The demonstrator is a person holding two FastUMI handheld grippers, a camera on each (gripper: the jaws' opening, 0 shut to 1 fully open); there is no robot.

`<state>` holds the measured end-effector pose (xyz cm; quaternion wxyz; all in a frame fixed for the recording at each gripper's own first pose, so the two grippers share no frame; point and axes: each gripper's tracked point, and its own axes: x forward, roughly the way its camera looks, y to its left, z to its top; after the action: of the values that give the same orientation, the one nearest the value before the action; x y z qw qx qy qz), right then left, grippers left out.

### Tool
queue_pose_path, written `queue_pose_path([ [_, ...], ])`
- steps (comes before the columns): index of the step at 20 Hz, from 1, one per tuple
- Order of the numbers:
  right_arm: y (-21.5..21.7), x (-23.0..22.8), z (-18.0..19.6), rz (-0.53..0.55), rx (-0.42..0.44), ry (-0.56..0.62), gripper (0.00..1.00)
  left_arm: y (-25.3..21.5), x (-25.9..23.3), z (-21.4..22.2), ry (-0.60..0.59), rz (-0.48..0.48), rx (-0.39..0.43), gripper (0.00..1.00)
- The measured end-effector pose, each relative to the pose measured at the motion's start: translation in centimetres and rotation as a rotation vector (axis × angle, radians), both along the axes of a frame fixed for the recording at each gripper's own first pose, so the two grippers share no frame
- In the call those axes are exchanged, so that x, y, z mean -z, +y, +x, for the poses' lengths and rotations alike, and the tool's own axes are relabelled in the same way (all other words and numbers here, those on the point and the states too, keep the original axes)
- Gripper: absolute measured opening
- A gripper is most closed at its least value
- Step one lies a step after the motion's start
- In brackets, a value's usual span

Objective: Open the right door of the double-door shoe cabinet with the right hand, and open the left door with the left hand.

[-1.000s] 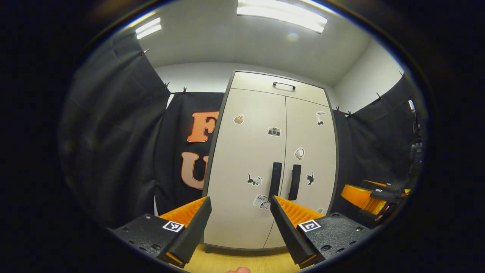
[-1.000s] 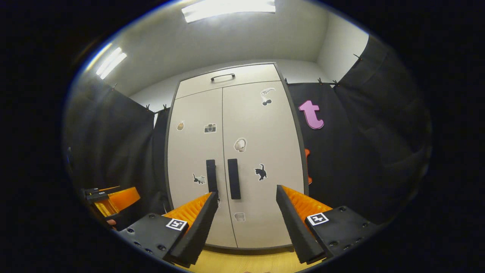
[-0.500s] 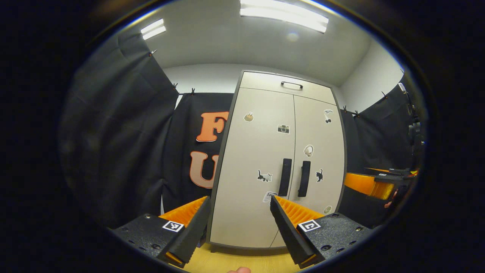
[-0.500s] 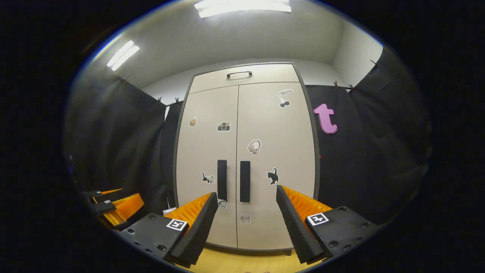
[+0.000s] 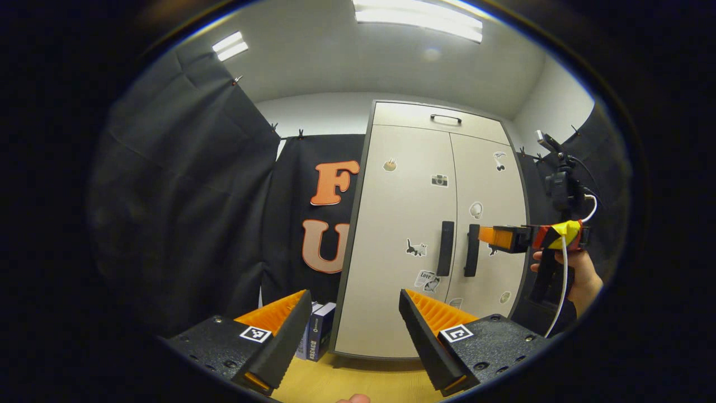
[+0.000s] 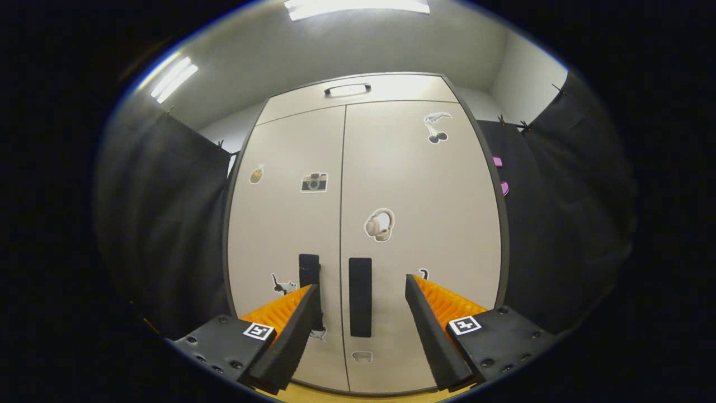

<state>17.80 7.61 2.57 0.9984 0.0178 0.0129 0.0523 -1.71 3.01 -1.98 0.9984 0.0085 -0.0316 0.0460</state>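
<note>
Closer to the shoe cabinet [image 6: 391, 184] than a second ago, the right gripper [image 6: 361, 330] now has its fingers spread wide with nothing between them, and the right door handle [image 6: 360, 296] stands framed in the gap ahead, not yet touched. In the left gripper view, the same right gripper [image 5: 492, 235], held by a hand [image 5: 582, 274], reaches level toward the right door handle [image 5: 471, 250], its tip just beside it. Both doors are shut. The left gripper [image 5: 355, 336] has swung leftward and hangs well back, fingers wide apart and empty; the left door handle [image 5: 446, 248] lies ahead and to its right. Some boxes [image 5: 319, 336] stand on the floor [image 5: 347, 380] just left of the cabinet.
</note>
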Motion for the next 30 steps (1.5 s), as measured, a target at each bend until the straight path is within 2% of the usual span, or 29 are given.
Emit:
queue_pose_path([
  [4,0.2,1.2,3.9,0.088,-0.011,0.08,0.98,1.5,0.2,-0.4,0.002,0.019,-0.039,0.94],
  [5,0.2,1.6,4.7,0.09,-0.007,0.093,0.91,1.9,0.4,-0.2,0.004,0.017,-0.046,0.94],
  [6,0.2,2.1,5.4,0.081,0.001,0.101,0.87,2.2,0.6,-0.3,0.008,0.013,-0.054,0.94],
  [7,0.2,2.6,6.1,0.061,0.007,0.111,0.95,2.7,0.8,-0.2,0.011,0.012,-0.063,0.94],
  [10,0.4,3.6,7.1,-0.003,0.025,0.123,0.95,3.3,1.1,0.2,0.014,0.012,-0.078,0.94],
  [15,-0.5,3.6,8.1,-0.06,0.115,0.086,0.93,3.8,1.1,0.8,0.01,0.022,-0.088,0.94],
  [16,-0.7,3.6,8.2,-0.078,0.127,0.08,0.87,3.8,1.1,0.8,0.007,0.025,-0.086,0.94],
  [18,-0.6,3.6,8.1,-0.111,0.126,0.069,0.82,3.6,0.8,1.0,-0.003,0.031,-0.076,0.94],
  [19,-0.1,3.7,7.9,-0.109,0.098,0.065,0.75,3.5,0.8,1.0,-0.008,0.034,-0.07,0.94],
  [20,0.9,4.0,7.9,-0.092,0.063,0.074,0.76,3.4,0.7,0.9,-0.012,0.034,-0.067,0.94],
  [21,1.3,4.2,7.9,-0.073,0.052,0.084,0.6,3.5,0.7,1.1,-0.012,0.03,-0.065,0.94],
  [22,1.2,4.0,7.9,-0.067,0.05,0.076,0.34,3.3,0.7,1.1,-0.011,0.024,-0.061,0.94],
  [23,1.2,4.1,7.9,-0.067,0.043,0.087,0.39,3.3,0.8,1.0,-0.009,0.019,-0.059,0.94],
  [25,1.3,4.5,7.9,-0.061,0.023,0.09,0.31,3.3,0.8,0.6,-0.008,0.01,-0.055,0.94],
  [27,1.2,4.5,7.6,-0.07,0.013,0.098,0.19,3.4,0.9,0.4,-0.003,0.006,-0.054,0.94],
  [30,1.2,4.4,6.7,-0.084,-0.013,0.107,0.19,3.9,1.1,-0.1,0.006,0.009,-0.069,0.94],
])
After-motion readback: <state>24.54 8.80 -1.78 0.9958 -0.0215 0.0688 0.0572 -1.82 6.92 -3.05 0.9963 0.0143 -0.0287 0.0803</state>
